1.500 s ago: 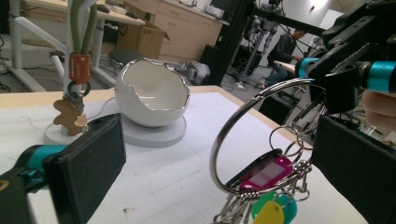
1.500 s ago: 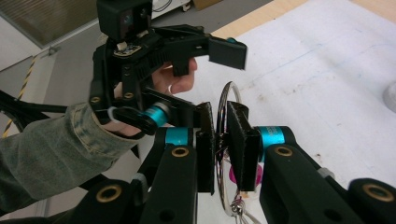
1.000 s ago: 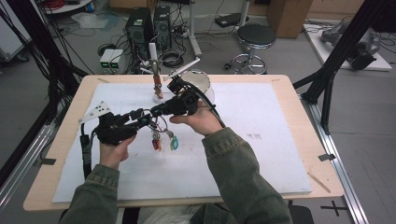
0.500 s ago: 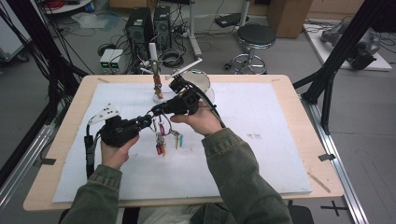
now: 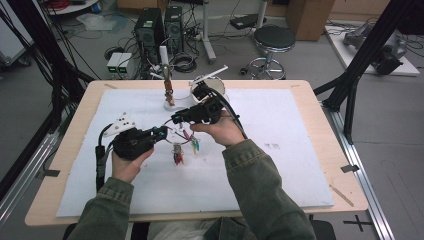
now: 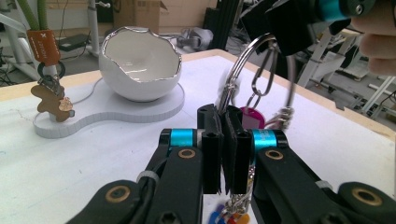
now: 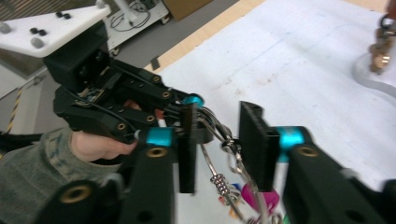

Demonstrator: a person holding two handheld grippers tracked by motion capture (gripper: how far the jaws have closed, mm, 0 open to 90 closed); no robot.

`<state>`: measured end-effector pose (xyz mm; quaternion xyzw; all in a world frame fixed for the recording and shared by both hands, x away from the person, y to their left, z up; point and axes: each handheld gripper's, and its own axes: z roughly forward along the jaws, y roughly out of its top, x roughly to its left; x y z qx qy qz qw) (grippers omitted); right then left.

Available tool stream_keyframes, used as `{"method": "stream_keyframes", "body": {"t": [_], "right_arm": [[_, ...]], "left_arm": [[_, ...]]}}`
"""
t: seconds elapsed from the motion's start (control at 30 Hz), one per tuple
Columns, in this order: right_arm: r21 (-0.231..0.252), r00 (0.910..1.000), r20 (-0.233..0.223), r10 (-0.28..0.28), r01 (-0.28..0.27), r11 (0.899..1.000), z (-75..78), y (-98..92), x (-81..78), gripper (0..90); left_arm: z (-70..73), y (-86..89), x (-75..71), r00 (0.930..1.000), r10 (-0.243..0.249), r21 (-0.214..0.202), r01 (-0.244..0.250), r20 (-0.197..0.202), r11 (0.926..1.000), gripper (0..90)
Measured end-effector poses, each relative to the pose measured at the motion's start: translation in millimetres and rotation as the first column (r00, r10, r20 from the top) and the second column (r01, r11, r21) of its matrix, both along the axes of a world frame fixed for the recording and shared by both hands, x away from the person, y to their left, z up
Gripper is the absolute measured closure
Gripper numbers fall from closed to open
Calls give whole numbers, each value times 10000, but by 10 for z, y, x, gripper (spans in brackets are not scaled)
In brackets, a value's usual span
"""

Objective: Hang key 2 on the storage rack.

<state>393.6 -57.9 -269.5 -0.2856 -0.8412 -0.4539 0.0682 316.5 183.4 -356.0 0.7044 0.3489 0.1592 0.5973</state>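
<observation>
Currently the left claw [image 6: 223, 149] is clamped on the key ring [image 6: 254, 60], held above the counter's middle; right claw [image 7: 217, 144], just opening, straddles it unpinched, so the hand-over looks nearly finished.

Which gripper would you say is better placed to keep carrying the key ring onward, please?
Left, probably. The left gripper is shut on the key ring, while the right gripper has just been opening, its pads apart with the ring loose between them.

Key ring [image 5: 176, 135] above the table's sheet [image 5: 280, 165] between left gripper [image 5: 159, 133] and right gripper [image 5: 176, 119], bowl [image 5: 212, 87] behind on its base [image 5: 182, 102], stand [image 5: 168, 90] left of bowl
</observation>
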Motion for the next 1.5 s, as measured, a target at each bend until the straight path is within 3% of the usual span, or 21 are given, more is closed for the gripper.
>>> {"method": "stream_keyframes", "body": {"t": [0.27,0.5,0.6,0.7,0.77,1.0,1.17,1.3,1.5], "right_arm": [[215,9965,-9,-837,837,9963,-20,-233,33,434],[144,9854,157,-1697,1695,9854,-5,-443,17,247],[144,9722,95,-2341,2339,9721,-2,-545,16,126],[125,9619,123,-2730,2728,9620,-8,-651,22,102],[102,9564,138,-2917,2916,9565,-11,-714,17,30],[82,9437,426,-3281,3281,9446,-18,-901,-19,19],[149,9271,820,-3659,3659,9305,-55,-1055,-39,19],[25,9215,833,-3793,3804,9248,-113,-1173,-54,19],[131,9032,966,-4182,4190,9079,-173,-1349,-90,19]], "left_arm": [[9,23,-9,9999,157,65,-157,42,9999,872],[33,59,-25,9993,337,-170,-335,134,9993,872],[51,93,-34,9986,510,-319,-505,156,9982,872],[68,136,-39,9972,722,-348,-716,184,9968,872],[81,172,-38,9963,831,-429,-823,195,9957,872],[105,283,-37,9930,1167,-645,-1153,177,9912,872],[116,336,-36,9912,1301,-670,-1283,229,9895,871],[118,366,-27,9892,1445,-675,-1427,226,9875,871],[139,400,-3,9869,1599,-894,-1576,195,9835,871]]}}
